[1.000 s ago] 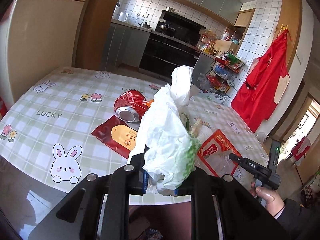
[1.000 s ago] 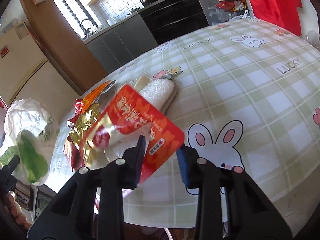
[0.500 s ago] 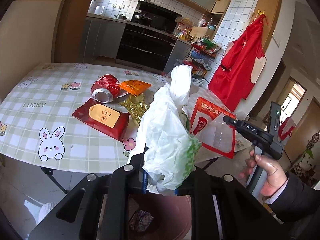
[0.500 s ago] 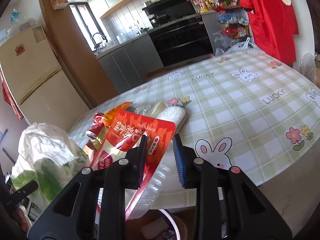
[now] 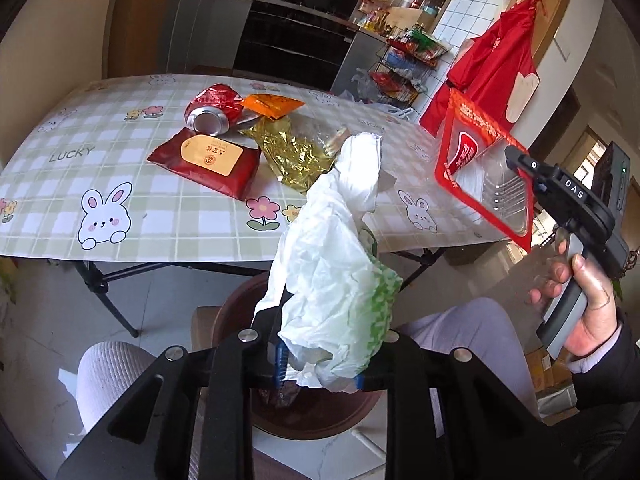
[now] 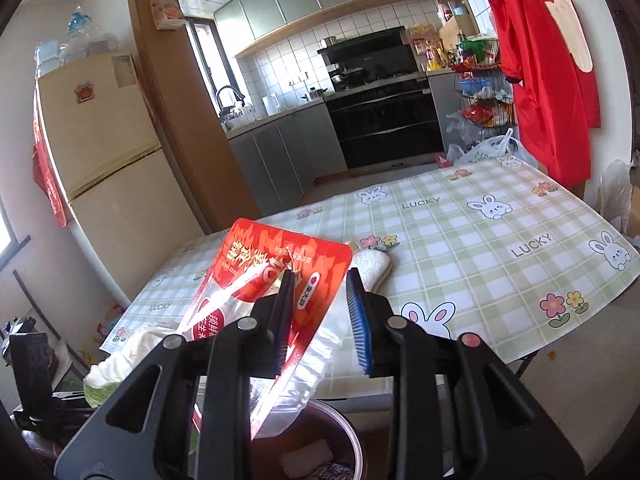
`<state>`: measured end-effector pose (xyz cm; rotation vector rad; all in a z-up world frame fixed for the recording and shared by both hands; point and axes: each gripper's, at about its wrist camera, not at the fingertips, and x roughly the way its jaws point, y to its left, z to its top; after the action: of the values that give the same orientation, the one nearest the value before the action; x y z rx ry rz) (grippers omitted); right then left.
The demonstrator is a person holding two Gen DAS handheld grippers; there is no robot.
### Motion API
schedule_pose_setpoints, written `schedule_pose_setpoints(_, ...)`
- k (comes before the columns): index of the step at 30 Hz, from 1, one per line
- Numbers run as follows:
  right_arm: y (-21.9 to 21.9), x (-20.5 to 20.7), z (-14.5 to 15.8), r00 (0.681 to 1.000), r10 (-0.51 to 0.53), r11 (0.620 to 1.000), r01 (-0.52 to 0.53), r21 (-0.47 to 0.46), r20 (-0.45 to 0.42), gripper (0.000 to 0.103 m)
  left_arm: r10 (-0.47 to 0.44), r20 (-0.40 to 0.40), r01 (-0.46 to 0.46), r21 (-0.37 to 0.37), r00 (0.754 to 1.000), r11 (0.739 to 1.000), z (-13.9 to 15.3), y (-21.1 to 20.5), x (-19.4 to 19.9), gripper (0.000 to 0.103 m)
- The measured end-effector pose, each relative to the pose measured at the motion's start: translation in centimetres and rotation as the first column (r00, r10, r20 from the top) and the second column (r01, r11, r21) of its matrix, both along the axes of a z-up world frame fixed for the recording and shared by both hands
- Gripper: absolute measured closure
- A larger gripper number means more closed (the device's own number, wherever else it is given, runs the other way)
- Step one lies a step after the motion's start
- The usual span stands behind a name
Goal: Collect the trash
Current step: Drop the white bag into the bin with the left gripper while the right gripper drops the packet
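Both grippers hang over a brown bin [image 5: 320,412] on the floor at the table's near edge. Jaws of the left gripper [image 5: 320,376] have just been opening, and a crumpled white and green plastic bag [image 5: 336,280] still sits between the pads; whether they still press it I cannot tell. In the right wrist view the right gripper [image 6: 322,320] stands partly apart, a red and clear snack wrapper [image 6: 280,280] lying against its left finger with a gap to the blue pad, so a firm hold is unclear. A hand [image 5: 580,300] grasps its handle. On the checked tablecloth [image 5: 120,168] lie a crushed red can [image 5: 214,110], an orange packet [image 5: 272,105], a gold foil wrapper [image 5: 292,152] and a dark red pouch [image 5: 208,160], near one another.
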<state>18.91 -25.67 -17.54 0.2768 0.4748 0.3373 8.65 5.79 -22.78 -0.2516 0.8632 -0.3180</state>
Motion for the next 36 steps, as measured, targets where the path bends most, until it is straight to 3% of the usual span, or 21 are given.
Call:
schedule_pose_setpoints(1,0.0,-0.3,0.3,1.0,0.002,1.0,-0.002,-0.002,0.006,0.074,-0.009,0.002,0.009,0.001,1.0,1.0,0.1,-0.2,0.0,0.071)
schedule_pose_setpoints(3,0.0,-0.6,0.6,1.0,0.005,1.0,-0.005,-0.007,0.016,0.074,-0.025,0.021,0.025,-0.011,0.999,1.0,0.8,-0.5,-0.2,0.046)
schedule_pose_setpoints(5,-0.1,-0.7,0.6,1.0,0.006,1.0,-0.006,-0.008,0.02,0.074,-0.022,0.051,0.022,-0.012,0.998,1.0,1.6,-0.7,-0.2,0.031)
schedule_pose_setpoints(11,0.4,-0.8,0.8,1.0,0.021,0.999,-0.02,-0.031,0.015,0.074,0.082,0.136,-0.09,0.049,0.987,0.995,3.4,0.6,0.1,0.01)
schedule_pose_setpoints(16,2.1,-0.8,0.9,0.997,0.077,0.995,-0.076,-0.066,0.014,0.074,0.214,0.176,-0.226,0.052,0.961,0.973,4.3,3.4,0.1,0.006)
schedule_pose_setpoints(24,5.7,-0.7,-0.2,0.985,0.17,0.979,-0.173,-0.11,-0.031,0.074,0.405,0.124,-0.405,-0.02,0.906,0.914,4.5,8.5,-0.1,0.006)
schedule_pose_setpoints(30,8.4,-1.2,-0.8,0.969,0.241,0.957,-0.246,-0.154,-0.054,0.07,0.426,0.099,-0.424,-0.038,0.899,0.905,4.1,9.1,-0.6,0.006)
schedule_pose_setpoints(36,9.3,-1.6,-0.7,0.963,0.265,0.948,-0.269,-0.172,-0.048,0.052,0.421,0.096,-0.42,-0.039,0.902,0.907,3.9,9.0,-0.7,0.006)
